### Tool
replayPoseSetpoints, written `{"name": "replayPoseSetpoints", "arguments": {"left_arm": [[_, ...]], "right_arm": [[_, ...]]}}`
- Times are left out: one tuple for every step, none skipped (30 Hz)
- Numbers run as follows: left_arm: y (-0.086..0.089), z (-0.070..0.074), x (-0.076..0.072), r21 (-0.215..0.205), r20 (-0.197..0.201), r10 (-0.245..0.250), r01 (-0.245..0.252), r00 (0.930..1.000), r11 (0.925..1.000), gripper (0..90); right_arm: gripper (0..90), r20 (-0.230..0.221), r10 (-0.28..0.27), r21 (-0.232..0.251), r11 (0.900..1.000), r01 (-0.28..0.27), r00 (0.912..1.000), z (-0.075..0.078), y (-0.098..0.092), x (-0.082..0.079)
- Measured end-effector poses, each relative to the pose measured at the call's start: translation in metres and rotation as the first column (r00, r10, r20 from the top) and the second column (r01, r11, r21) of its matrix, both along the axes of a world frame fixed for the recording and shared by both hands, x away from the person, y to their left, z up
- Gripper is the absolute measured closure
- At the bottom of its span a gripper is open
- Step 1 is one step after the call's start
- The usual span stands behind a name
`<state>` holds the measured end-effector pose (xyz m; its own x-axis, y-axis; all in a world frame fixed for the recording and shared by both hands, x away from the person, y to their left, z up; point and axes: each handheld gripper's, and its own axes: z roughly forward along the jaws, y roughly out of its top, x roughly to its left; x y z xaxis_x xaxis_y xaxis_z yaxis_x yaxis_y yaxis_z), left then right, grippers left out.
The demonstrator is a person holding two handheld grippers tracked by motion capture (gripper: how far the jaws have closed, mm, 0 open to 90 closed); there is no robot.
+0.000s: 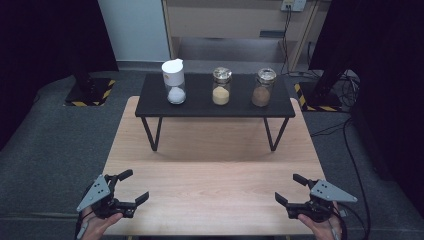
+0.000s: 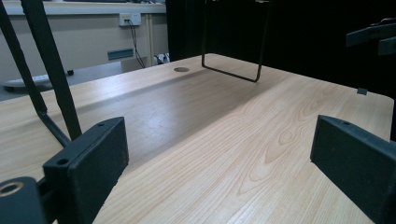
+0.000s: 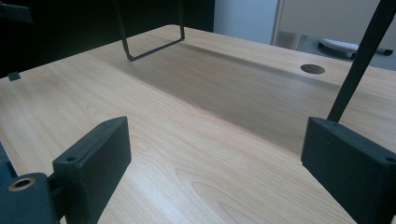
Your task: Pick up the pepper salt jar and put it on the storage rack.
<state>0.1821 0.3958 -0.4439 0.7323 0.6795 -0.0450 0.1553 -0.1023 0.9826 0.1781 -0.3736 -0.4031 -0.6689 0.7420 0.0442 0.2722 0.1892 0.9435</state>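
Three jars stand in a row on a low black shelf (image 1: 200, 107) at the far side of the wooden table (image 1: 215, 175). The left jar (image 1: 174, 82) has a white cap and white powder, the middle jar (image 1: 221, 86) holds yellow grains, and the right jar (image 1: 263, 87) holds brown powder. My left gripper (image 1: 137, 184) rests near the table's front left corner, open, with only bare wood between its jaws (image 2: 219, 158). My right gripper (image 1: 286, 186) sits near the front right corner, also open and holding nothing (image 3: 219, 158). Both are far from the jars.
The shelf's thin black wire legs (image 1: 152, 135) (image 1: 274, 135) rise from the table's middle. A round cable hole (image 3: 312, 69) lies in the tabletop under the shelf. Grey floor surrounds the table, with black stands at both sides.
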Motion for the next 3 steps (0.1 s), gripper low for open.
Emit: {"name": "replayPoseSetpoints", "arguments": {"left_arm": [[0.0, 0.0001, -0.0001, 0.0, 0.0, 0.0, 0.0, 1.0, 1.0, 3.1], [0.0001, 0.0001, -0.0001, 0.0, 0.0, 0.001, -0.001, 1.0, 1.0, 3.1], [0.0001, 0.0001, -0.0002, 0.0, 0.0, 0.001, -0.001, 1.0, 1.0, 3.2]], "right_arm": [[9.1, -0.001, 0.0, 0.002, 1.0, 0.0, 1.0, 0.0, -0.0001, -0.0001], [9.1, 0.0, 0.001, 0.002, 1.0, -0.001, 1.0, -0.0001, -0.0003, 0.0], [9.1, 0.0, 0.001, 0.002, 1.0, -0.001, 1.0, -0.0001, -0.0003, 0.0]]}}
